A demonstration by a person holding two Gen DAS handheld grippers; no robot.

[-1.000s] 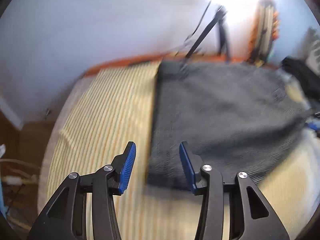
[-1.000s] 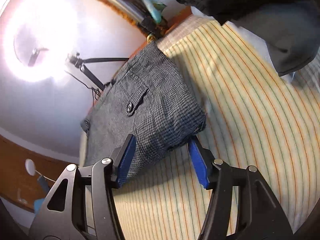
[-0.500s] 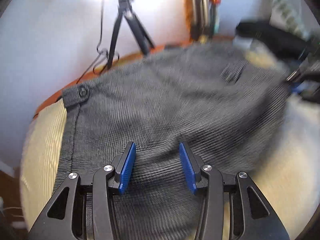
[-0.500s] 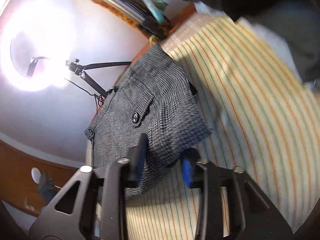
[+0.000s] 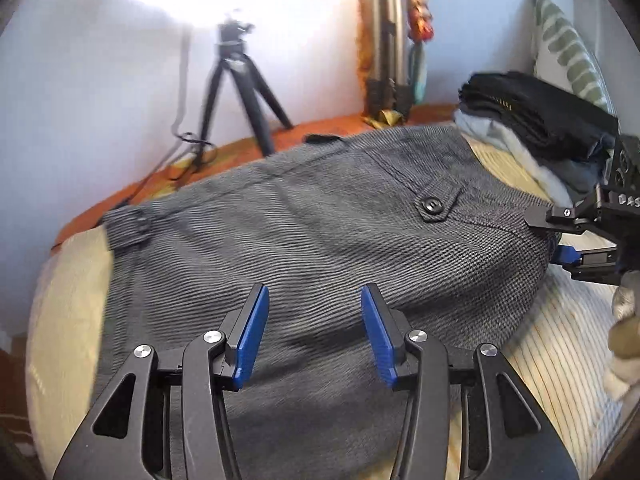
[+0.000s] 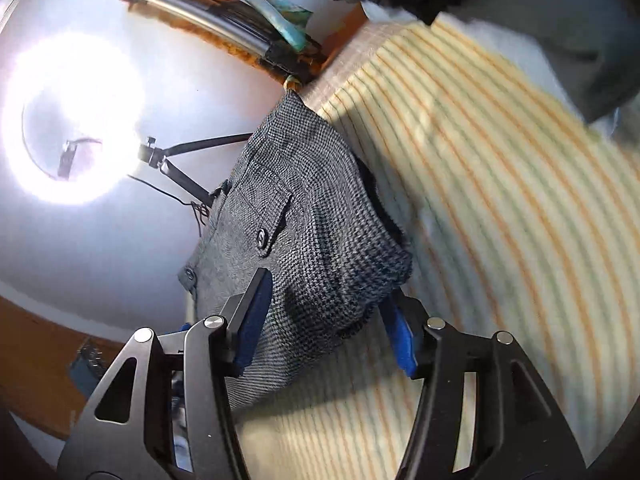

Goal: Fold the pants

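White letters "DAS" show, cut off, on the right tool (image 5: 560, 236).

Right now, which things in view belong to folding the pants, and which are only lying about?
Belong to the job:
- grey pants, folded on the striped bedsheet
- left gripper, open above the pants
- right gripper, its jaws just reopened around the pants' corner

Only lying about:
- pile of dark clothes
- tripod
- patterned pillow

Blown-out ring light (image 6: 72, 120) glare, fisheye-bent edges, slight motion blur
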